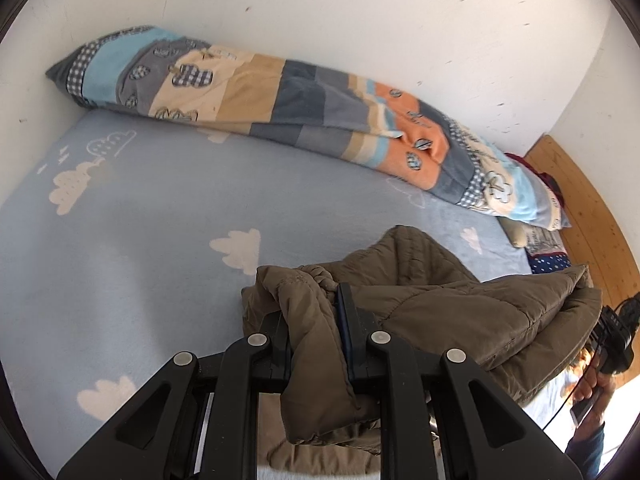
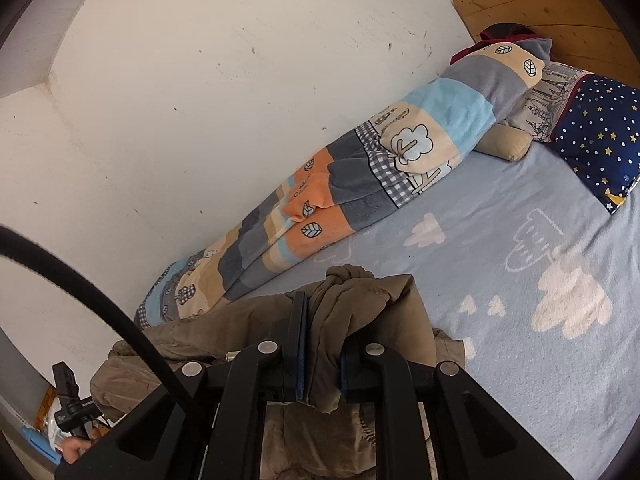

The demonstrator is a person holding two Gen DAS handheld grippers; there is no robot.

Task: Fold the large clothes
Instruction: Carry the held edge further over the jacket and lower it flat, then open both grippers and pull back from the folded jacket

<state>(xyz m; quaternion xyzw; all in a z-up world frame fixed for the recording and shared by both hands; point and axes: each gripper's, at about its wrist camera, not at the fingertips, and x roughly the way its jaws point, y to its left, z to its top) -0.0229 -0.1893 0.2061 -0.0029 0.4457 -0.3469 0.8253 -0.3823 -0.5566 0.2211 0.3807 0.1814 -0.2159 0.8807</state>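
Observation:
An olive-brown quilted jacket (image 1: 440, 292) hangs between my two grippers above the near edge of the bed. My left gripper (image 1: 312, 320) is shut on a bunched fold of the jacket. My right gripper (image 2: 324, 328) is shut on another bunched fold of the jacket (image 2: 360, 300). The jacket sags between the two grips, and its lower part drops out of view below the grippers. The right gripper also shows at the far right of the left wrist view (image 1: 612, 340), held in a hand.
The bed has a light blue sheet with white clouds (image 1: 140, 240). A rolled patchwork blanket (image 1: 280, 100) lies along the white wall. Pillows, one navy with stars (image 2: 596, 136), lie at the wooden headboard (image 2: 552, 4). A black cable (image 2: 100, 308) crosses the right wrist view.

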